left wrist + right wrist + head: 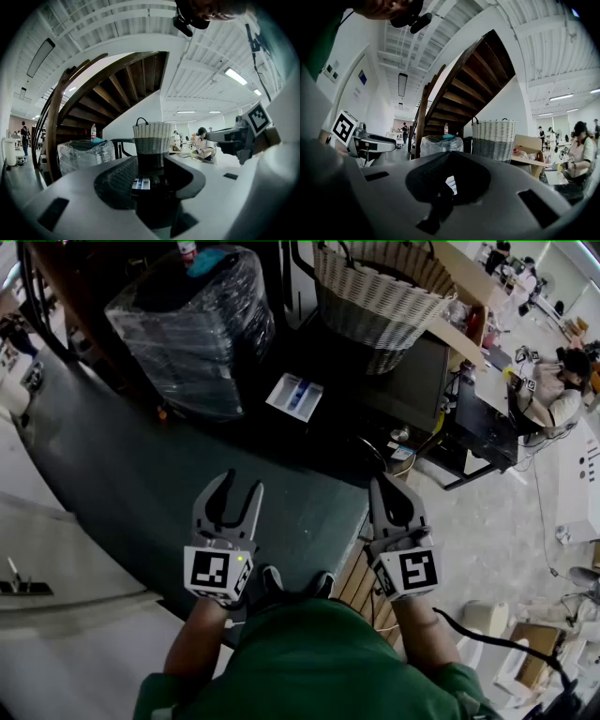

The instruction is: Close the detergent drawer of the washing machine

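I hold both grippers low in front of me over a dark green mat [131, 493]. My left gripper [232, 486] is open, its two fingers spread with nothing between them. My right gripper [396, 486] is shut and empty, with its fingertips together. In the left gripper view the open left gripper [150, 161] frames a wicker basket [152, 138]. In the right gripper view the tips of the right gripper [450, 154] meet. A white appliance surface [56, 568] lies at the lower left. I cannot make out a detergent drawer in any view.
A plastic-wrapped bundle [192, 329] and the wicker basket [375, 296] stand ahead under a wooden staircase [473, 89]. A small white box [294, 396] lies between them. A cardboard box [529, 152] sits beside the basket. A person [553, 390] sits at a desk, far right.
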`<action>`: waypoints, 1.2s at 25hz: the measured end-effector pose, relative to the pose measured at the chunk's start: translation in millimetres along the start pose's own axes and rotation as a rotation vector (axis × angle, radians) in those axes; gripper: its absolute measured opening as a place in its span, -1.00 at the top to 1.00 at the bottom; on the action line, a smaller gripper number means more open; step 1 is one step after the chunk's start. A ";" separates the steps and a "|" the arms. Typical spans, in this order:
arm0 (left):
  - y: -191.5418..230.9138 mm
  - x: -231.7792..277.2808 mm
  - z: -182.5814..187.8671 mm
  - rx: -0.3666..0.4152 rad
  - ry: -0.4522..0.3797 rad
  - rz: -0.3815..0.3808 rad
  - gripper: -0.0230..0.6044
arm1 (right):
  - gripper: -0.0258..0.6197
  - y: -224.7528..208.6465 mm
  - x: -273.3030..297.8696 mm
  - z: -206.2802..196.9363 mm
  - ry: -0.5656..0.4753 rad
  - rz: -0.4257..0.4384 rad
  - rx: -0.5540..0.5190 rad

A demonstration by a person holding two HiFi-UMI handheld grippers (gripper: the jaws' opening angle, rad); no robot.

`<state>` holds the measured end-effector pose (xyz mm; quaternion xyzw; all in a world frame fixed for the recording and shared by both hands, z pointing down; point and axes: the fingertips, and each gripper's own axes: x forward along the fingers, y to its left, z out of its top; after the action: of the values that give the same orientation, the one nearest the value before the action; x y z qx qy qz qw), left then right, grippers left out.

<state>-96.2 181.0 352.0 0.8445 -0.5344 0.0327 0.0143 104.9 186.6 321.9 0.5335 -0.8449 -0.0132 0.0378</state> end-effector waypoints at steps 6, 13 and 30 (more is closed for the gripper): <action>19.3 -9.3 -1.7 0.006 -0.004 -0.003 0.31 | 0.85 14.4 3.6 -6.4 0.030 -0.023 -0.023; 36.5 -15.1 -17.3 -0.008 0.012 -0.024 0.31 | 0.85 29.6 10.6 -5.9 0.050 -0.058 -0.017; 69.1 11.5 -111.0 -0.059 0.128 -0.115 0.31 | 0.84 58.0 29.7 -15.4 0.120 -0.185 -0.069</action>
<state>-158.1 147.7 462.8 0.8692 -0.4837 0.0701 0.0754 41.2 185.0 342.4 0.6072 -0.7874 -0.0137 0.1056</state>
